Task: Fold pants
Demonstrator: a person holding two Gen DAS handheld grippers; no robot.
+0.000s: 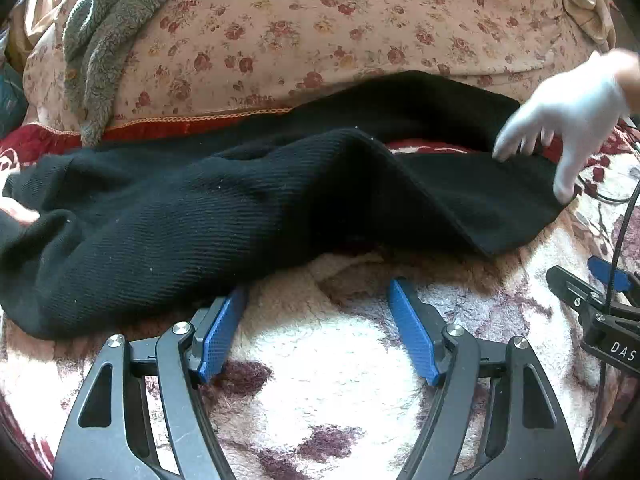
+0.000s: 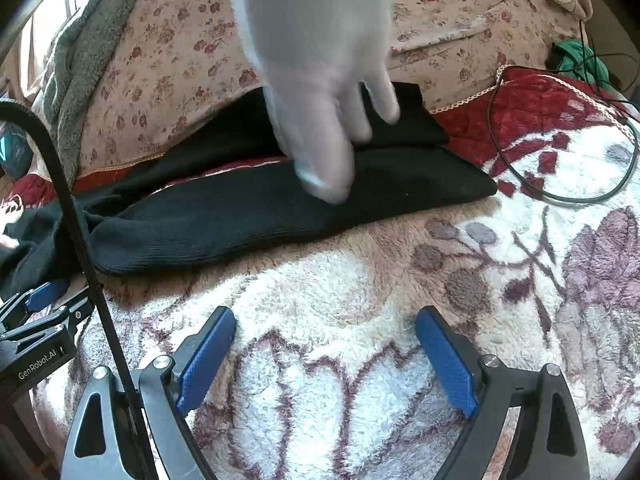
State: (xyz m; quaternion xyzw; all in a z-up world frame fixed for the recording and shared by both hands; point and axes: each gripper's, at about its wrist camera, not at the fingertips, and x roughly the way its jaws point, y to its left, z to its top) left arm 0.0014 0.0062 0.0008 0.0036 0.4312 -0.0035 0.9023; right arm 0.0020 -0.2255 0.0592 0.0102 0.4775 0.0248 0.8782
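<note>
Only my right view shows the green cloth (image 2: pixel 576 60) and looped cable (image 2: pixel 560 196) beyond the pants (image 2: pixel 280 208). A white-gloved hand (image 2: pixel 320 80) presses on the pants, blocking them. My left claw (image 1: pixel 316 296) and right claw (image 2: pixel 324 320) gape empty, just short of the pants (image 1: pixel 200 216) on the blanket (image 1: pixel 320 360).

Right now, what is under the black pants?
The black pants lie on a fleecy floral blanket; a red quilted cover shows in the gap between the legs. A white-gloved hand presses on top. Anything directly beneath the fabric is hidden.
</note>
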